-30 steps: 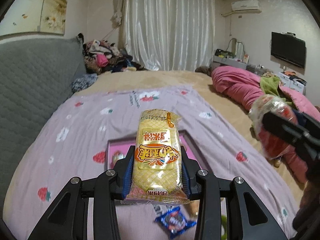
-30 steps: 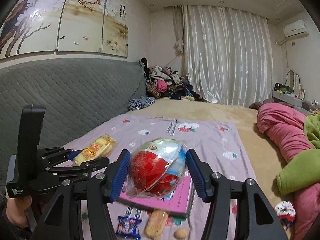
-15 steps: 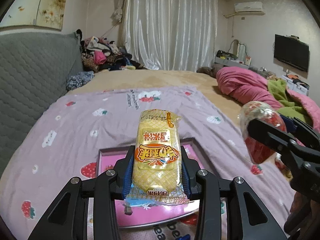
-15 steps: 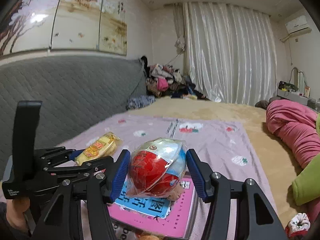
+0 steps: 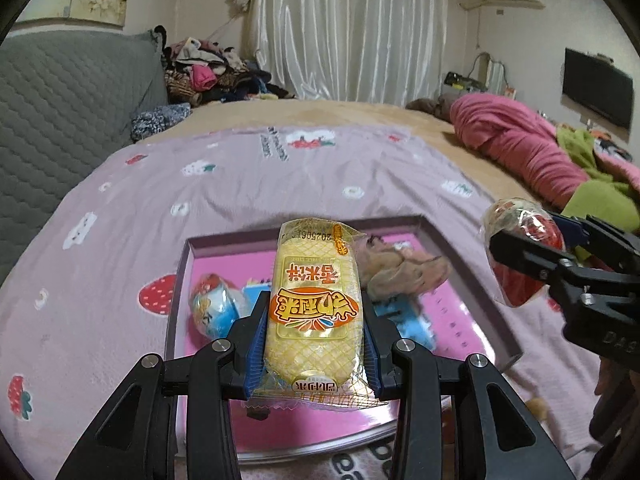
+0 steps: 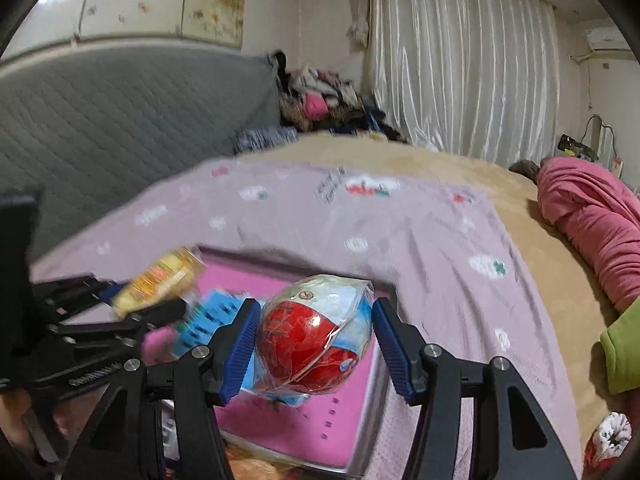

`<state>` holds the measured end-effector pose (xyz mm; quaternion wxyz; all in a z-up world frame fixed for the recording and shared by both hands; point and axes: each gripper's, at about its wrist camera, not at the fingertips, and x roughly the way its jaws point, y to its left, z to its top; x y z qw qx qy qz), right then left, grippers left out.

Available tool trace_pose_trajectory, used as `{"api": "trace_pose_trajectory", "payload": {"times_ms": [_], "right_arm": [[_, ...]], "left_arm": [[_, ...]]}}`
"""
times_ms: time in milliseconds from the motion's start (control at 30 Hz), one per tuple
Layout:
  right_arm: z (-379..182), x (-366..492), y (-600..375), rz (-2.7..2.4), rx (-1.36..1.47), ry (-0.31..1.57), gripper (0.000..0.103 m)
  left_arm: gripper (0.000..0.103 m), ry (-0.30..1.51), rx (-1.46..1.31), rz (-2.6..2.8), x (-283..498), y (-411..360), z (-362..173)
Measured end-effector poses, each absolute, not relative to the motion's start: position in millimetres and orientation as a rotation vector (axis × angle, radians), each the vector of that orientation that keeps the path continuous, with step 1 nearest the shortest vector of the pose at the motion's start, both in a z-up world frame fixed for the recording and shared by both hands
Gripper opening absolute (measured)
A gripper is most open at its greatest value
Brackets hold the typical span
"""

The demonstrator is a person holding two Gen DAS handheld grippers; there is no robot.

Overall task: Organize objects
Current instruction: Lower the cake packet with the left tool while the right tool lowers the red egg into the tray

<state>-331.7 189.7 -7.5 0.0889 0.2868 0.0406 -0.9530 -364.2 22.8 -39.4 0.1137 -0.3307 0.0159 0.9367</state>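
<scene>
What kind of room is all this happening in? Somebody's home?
Most likely a lived-in bedroom in a home. A wide bed with a padded grey headboard fills the view, a heap of clothes lies in the corner, and long white curtains hang behind, with a wall television opposite.

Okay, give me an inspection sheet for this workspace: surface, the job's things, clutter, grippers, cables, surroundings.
Surface: purple strawberry-print sheet on a bed.
Job's things: pink tray holding a blue wrapped ball, a blue leaflet and a tan fuzzy item.
Clutter: clothes pile; pink blanket.
Grippers: left gripper shut on yellow snack pack; right gripper shut on red wrapped ball.
Cables: one by the far wall.
Surroundings: grey headboard, white curtains, wall TV.
</scene>
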Motion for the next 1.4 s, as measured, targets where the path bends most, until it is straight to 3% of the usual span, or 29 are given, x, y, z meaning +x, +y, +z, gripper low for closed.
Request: {"api": "trace_pose_trajectory", "payload": {"times_ms": [1400], "right_arm": [[-89,-377,178,-2.770,1.250,0.322,0.058]], "left_arm": [[0.041,0.019,-1.284,2.700,-412,2,-114]]}}
